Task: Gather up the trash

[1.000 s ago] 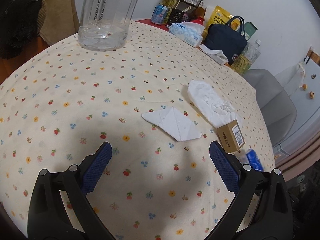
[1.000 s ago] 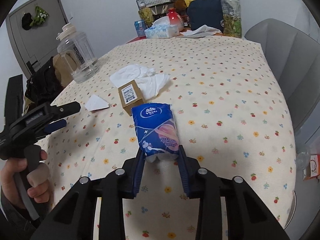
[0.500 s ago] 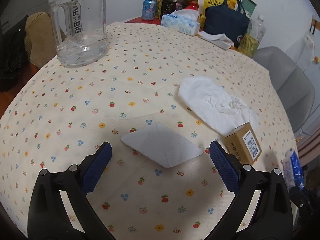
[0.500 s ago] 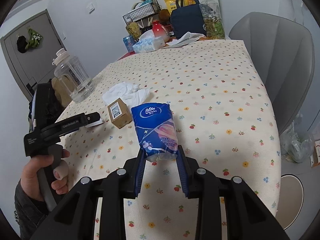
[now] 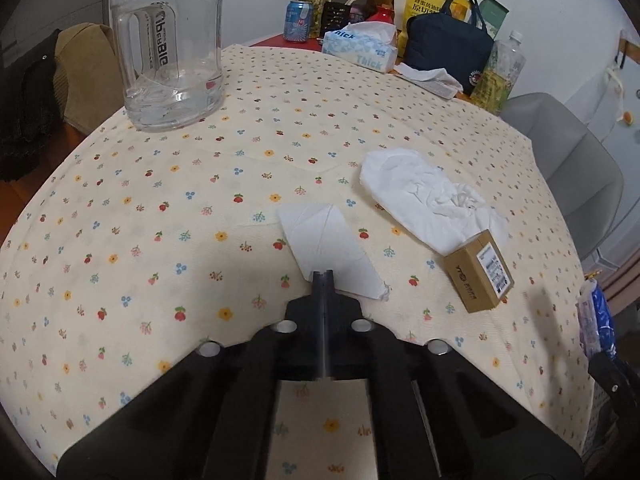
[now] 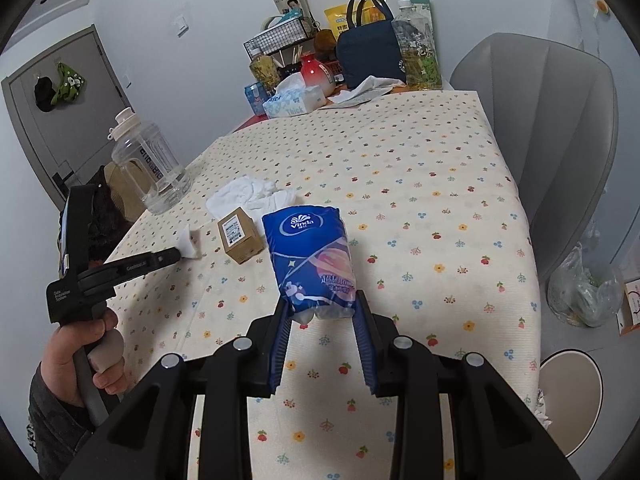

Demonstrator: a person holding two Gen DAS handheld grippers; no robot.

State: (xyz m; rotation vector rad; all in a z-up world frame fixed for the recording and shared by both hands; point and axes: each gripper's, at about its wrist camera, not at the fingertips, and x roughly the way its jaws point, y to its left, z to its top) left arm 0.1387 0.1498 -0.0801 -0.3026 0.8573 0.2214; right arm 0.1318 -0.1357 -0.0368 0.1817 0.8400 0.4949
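Observation:
My left gripper (image 5: 323,276) is shut on the near edge of a flat folded white tissue (image 5: 324,240) lying on the floral tablecloth; it also shows in the right wrist view (image 6: 176,257) with the tissue (image 6: 190,242) at its tip. My right gripper (image 6: 322,312) is shut on a blue Vinda tissue pack (image 6: 312,256) and holds it above the table. A crumpled white tissue (image 5: 424,196) and a small brown cardboard box (image 5: 478,272) lie to the right of the left gripper.
A large clear water jug (image 5: 170,44) stands at the far left. Tissue box (image 5: 360,50), navy bag (image 5: 448,56), bottles and a can crowd the far edge. A grey chair (image 6: 560,128) stands right; a plastic trash bag (image 6: 580,296) and white bin (image 6: 568,396) sit on the floor.
My left gripper has moved forward and closed on the folded tissue's near edge. My right gripper has lifted and drawn back a little with the blue pack.

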